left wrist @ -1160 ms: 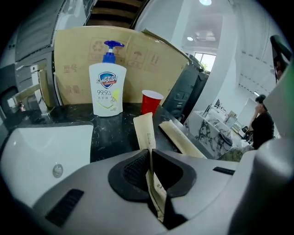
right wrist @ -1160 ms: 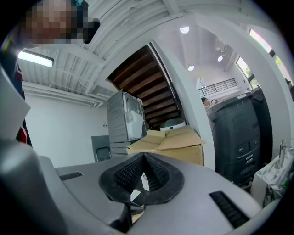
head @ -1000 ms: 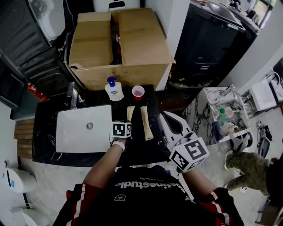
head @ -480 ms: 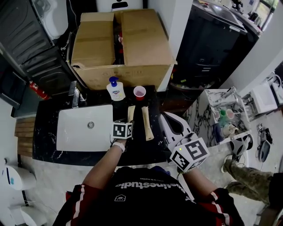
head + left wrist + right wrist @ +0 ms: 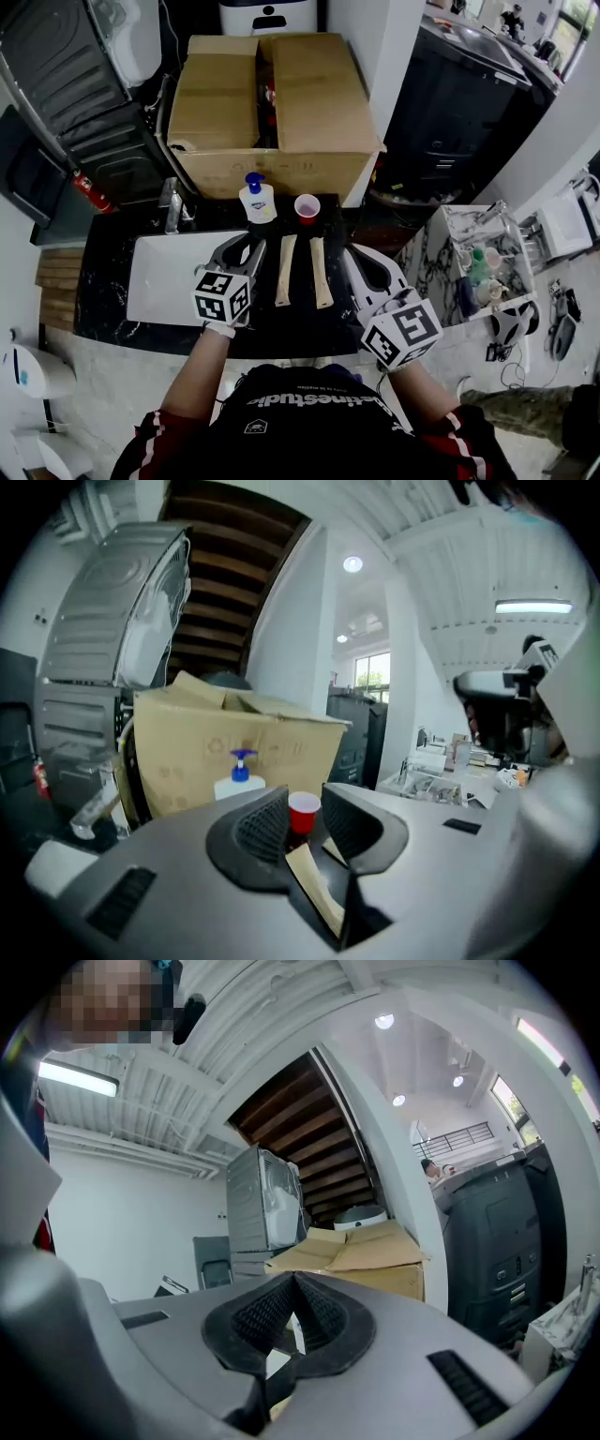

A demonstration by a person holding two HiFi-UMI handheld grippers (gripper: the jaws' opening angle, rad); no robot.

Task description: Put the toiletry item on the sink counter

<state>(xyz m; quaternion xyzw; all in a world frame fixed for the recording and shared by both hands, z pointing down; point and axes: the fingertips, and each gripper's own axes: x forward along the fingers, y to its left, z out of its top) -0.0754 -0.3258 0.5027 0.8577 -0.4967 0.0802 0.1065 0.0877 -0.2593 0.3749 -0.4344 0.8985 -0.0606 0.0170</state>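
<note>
Landmark: the white sink basin (image 5: 169,281), sunk into the black counter (image 5: 103,291).
Toiletry item: the tan toiletry item (image 5: 285,270) lies flat on the counter just right of the basin. Its length runs from front to back, and neither gripper touches it.
Second tan item: the second tan item (image 5: 321,272) lies parallel to the first, one place further right of the basin, with a strip of bare counter between them. The neat pair suggests a deliberate lay-out.
Left gripper: the left gripper (image 5: 251,244) hovers over the basin's right rim, beside the toiletry item. Its fingers are spread, have just been narrowing from a wider gap, and have nothing between them. This looks like a let-go rather than a reach.
Right gripper: the right gripper (image 5: 356,251) sits further right of the basin, past both tan items. Its fingertips are pressed together and nothing is seen pinched, so it is probably parked out of the way.
Back row: a soap pump bottle (image 5: 257,200) and a red cup (image 5: 307,207) stand behind the basin's right rear corner. That leaves the strip beside the basin free for laying things flat.
Box: a cardboard box (image 5: 281,94) stands behind the basin with its flaps open.
Progress: judged done for this item, which rests on the counter.
</note>
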